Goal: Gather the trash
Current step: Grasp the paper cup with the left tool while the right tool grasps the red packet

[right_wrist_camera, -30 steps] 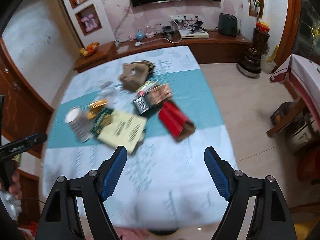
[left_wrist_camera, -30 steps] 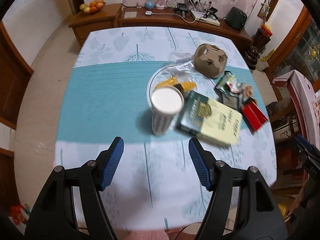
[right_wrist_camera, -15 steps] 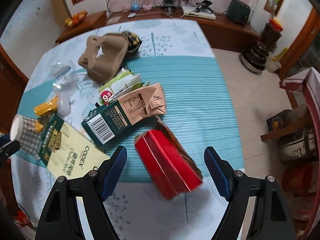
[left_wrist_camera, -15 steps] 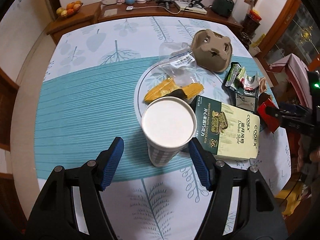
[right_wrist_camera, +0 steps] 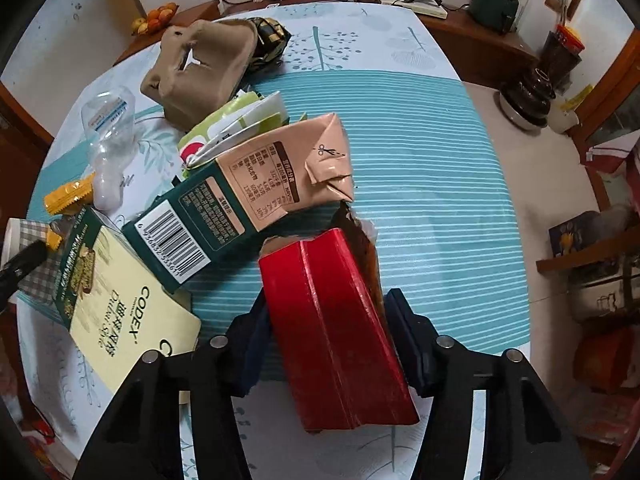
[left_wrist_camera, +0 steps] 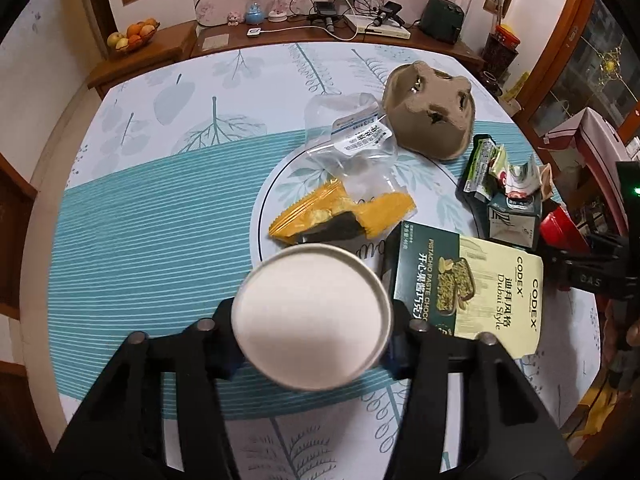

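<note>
Step in hand: pickup, both grippers closing on litter from the pile on the table (left_wrist_camera: 132,208).

Left gripper (left_wrist_camera: 310,354): straddles the cup (left_wrist_camera: 312,316), which stands just left of the box (left_wrist_camera: 464,288). Its jaws sit hard against the cup's sides, but the rim hides the pads, so whether they clench cannot be told.

Right gripper (right_wrist_camera: 326,330): straddles the red carton (right_wrist_camera: 336,344), lying just right of the box. A sliver of gap shows at the right pad; taken as not yet clamped.

Next move, by judgement: squeeze both, then lift clear, keeping the cup upright.

Change from half a second ago: both grippers have advanced, and each item now sits between jaws narrowed around it.
</note>
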`<state>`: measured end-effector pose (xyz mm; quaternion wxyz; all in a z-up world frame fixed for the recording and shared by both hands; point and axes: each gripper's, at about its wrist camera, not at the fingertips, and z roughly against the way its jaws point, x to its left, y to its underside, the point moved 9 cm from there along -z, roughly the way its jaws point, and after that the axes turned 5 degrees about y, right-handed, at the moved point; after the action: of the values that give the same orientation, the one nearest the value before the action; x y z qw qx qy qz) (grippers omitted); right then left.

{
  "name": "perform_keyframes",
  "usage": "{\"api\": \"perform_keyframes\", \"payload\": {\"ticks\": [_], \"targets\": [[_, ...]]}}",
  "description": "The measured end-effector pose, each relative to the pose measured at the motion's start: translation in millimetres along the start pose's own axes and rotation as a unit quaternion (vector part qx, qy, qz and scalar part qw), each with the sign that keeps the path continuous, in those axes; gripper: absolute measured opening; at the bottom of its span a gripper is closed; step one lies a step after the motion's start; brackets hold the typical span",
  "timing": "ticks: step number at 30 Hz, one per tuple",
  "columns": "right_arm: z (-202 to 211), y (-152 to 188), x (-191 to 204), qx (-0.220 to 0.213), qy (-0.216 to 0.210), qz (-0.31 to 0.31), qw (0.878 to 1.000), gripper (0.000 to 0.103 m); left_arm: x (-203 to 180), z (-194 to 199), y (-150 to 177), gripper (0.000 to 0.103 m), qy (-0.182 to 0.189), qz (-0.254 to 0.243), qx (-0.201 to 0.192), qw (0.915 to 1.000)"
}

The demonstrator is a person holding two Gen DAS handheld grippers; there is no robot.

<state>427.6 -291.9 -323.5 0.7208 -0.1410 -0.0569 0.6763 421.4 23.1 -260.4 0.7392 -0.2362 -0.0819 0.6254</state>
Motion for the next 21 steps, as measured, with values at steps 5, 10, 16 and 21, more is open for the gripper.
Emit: {"api": "perform_keyframes", "payload": {"ticks": [5,10,16,21], "targets": [[10.7,10.6,-0.2,-0.004,-0.019,-0.029,0.999,0.048,3.4,11.7,0.7,0.047,0.002,0.013,-0.019,0.9997],[28.4,26.9,4.5,-0.01,-0.044,-0.062,0.997,0.046,3.3,28.8,11.5,0.047,0.002,0.017,-0.016,0.9997],[71.8,63.2,13.0,-0.025,-0.081,-0.086,0.993,0.044,-4.8,65.8,31.1,0.047,0.0,0.015,-0.026,0.9995],[111.6,93.2,18.8,-0.047,-0.111,-0.092,0.988,0.044,-24.1,101.9,60.5,0.047,-0.005,0.008,-0.03,0.9995]]}}
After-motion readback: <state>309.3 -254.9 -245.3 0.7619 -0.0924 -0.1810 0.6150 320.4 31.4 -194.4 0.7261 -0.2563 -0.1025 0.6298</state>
